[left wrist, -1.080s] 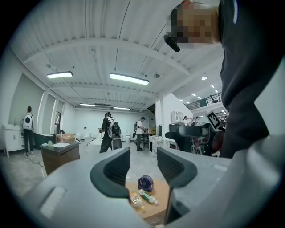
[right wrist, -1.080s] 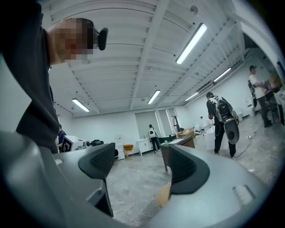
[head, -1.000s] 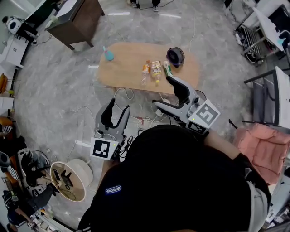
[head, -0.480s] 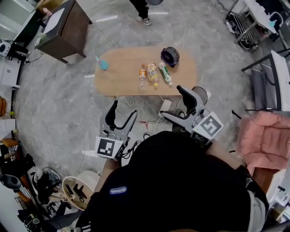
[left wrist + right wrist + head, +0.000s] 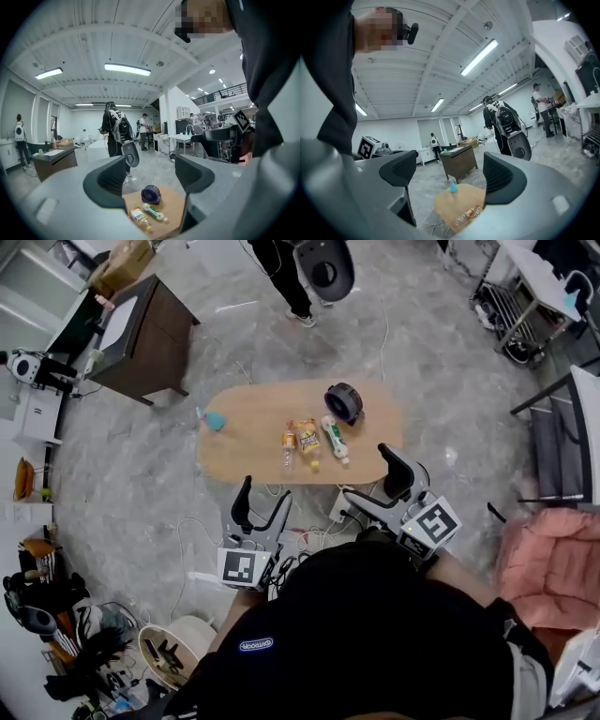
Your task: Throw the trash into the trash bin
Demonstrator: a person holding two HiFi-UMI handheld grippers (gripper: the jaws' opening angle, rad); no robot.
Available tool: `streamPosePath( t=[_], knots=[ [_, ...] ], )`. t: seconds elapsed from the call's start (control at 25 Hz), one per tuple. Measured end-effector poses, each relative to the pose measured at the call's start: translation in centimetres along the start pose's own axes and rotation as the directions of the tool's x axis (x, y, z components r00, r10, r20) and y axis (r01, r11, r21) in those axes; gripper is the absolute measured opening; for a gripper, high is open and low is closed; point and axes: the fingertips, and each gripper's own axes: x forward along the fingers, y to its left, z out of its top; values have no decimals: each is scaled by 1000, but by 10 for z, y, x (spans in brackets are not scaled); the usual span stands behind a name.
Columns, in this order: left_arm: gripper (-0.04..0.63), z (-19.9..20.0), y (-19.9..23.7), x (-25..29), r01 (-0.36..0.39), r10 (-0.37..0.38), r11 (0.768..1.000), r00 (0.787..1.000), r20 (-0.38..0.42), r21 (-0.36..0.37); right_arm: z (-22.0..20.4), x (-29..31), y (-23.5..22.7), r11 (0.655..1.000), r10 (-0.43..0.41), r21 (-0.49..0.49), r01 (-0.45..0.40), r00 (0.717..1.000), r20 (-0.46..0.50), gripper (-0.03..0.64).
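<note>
Both pairs of tongs are held apart with nothing between them. The left gripper [image 5: 264, 495] and right gripper [image 5: 371, 480] hang short of the near edge of the oval wooden worktop [image 5: 244, 442], well apart from the trash.

The trash lies in a row near the worktop's middle: a clear plastic bottle [image 5: 288, 442] with an orange label, a yellow snack packet [image 5: 307, 439] just beside it, and a green-and-white tube [image 5: 335, 440] to the right. Beyond the tube stands a small dark round container [image 5: 344, 402], probably the trash bin. A small blue object [image 5: 212, 420] sits alone at the left end.

All three pieces should be light. The bottle looks stiff but round and smooth, so it may roll or slip; closing across the middle of its body, side on, seems safest. The packet is likely soft and crinkly, so it is best pinched flat across its width. The tube will give under pressure, so mid-body with a gentle close suits it.

The bin is near the tube, so the carry is short, but its mouth looks narrow and the bottle may need to go in end first. The worktop is bare between the blue object and the bottle, which gives the left tongs room. The tube's lower end lies nearest the front edge. Loose cables [image 5: 309, 532] cover the floor between the person and the worktop and could snag a foot.
</note>
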Motion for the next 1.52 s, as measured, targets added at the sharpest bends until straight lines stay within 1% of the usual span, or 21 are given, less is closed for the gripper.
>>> streamPosePath(
  t=[0.08, 0.16, 0.24, 0.32, 0.48, 0.64, 0.72, 0.8, 0.88, 1.0, 1.16, 1.24, 1.32, 1.4, 1.52],
  knots=[
    [316, 3, -5, 12, -31, 31, 999, 999, -8, -8, -2, 0, -16, 999, 32, 9, -32, 999, -14, 457],
    [316, 6, -9, 19, -64, 64, 998, 997, -40, 1, -14, -1, -29, 998, 68, 9, -68, 996, -52, 456],
    [316, 6, -11, 20, -68, 69, 998, 997, -37, 16, -29, 2, -38, 996, 84, 26, -82, 992, -91, 456],
    [316, 3, -8, 17, -71, 72, 997, 997, -29, 20, -42, 9, -43, 997, 79, 35, -75, 990, -119, 456],
    [316, -12, 15, 14, -70, 71, 997, 997, -37, 31, -61, 27, -50, 999, 25, 33, -21, 989, -147, 456],
    [316, -30, 46, 23, 2, -1, 999, 1000, -24, 45, -78, 54, -52, 998, -52, -49, 44, 984, -171, 454],
    [316, -35, 66, 26, 45, -45, 998, 999, -22, 35, -86, 71, -55, 992, -113, -77, 99, 975, -191, 454],
    [316, -35, 91, 25, 83, -82, 996, 997, -11, 26, -97, 87, -53, 983, -175, -83, 162, 965, -197, 453],
    [316, -37, 120, 21, 102, -102, 994, 995, -2, 35, -113, 104, -51, 973, -227, -98, 210, 952, -207, 446],
    [316, -53, 154, 24, 135, -134, 990, 991, -19, 43, -139, 121, -59, 950, -306, -139, 280, 923, -235, 437],
    [316, -83, 162, 34, 227, -225, 974, 970, -89, 10, -179, 119, -76, 912, -410, -132, 388, 872, -269, 436],
    [316, -95, 164, 34, 247, -245, 969, 962, -118, -4, -204, 119, -84, 898, -441, -138, 418, 850, -289, 429],
    [316, -107, 168, 35, 238, -234, 971, 960, -154, 5, -232, 122, -99, 892, -452, -127, 434, 838, -305, 415],
    [316, -121, 168, 40, 213, -206, 977, 961, -185, 18, -262, 120, -121, 886, -460, -96, 454, 829, -319, 405],
    [314, -139, 158, 45, 175, -167, 984, 963, -211, 21, -301, 114, -157, 877, -471, -88, 472, 814, -339, 390]
  ],
)
